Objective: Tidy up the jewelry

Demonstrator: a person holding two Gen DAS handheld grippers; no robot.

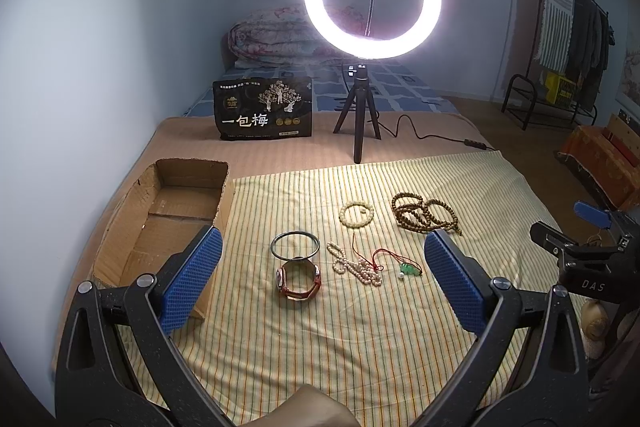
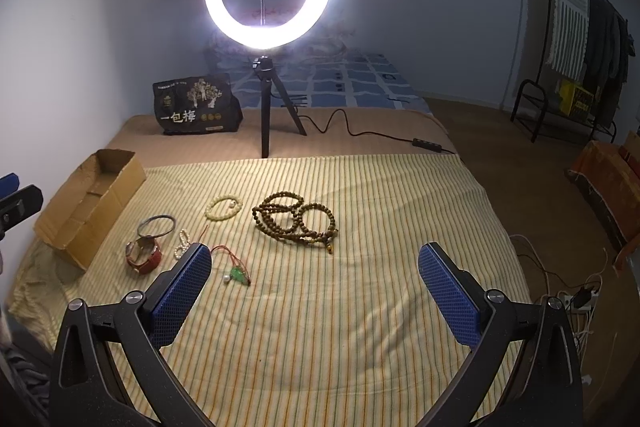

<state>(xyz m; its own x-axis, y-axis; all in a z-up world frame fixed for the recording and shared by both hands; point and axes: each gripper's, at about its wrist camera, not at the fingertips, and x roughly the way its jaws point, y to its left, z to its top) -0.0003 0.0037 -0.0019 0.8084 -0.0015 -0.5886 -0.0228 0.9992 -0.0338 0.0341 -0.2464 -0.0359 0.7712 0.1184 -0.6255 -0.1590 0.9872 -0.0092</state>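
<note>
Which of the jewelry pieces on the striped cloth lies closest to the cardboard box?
The thin metal bangle, a plain dark ring leaning on the red-strapped watch. The beaded pieces lie farther from the cardboard box.

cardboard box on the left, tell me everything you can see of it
The cardboard box is a long, open-topped brown corrugated carton, empty as far as can be seen, with creased bottom flaps and a torn far rim. It lies on the bed beside the left edge of the striped cloth, its near corner resting on the cloth. Neither gripper touches it.
</note>
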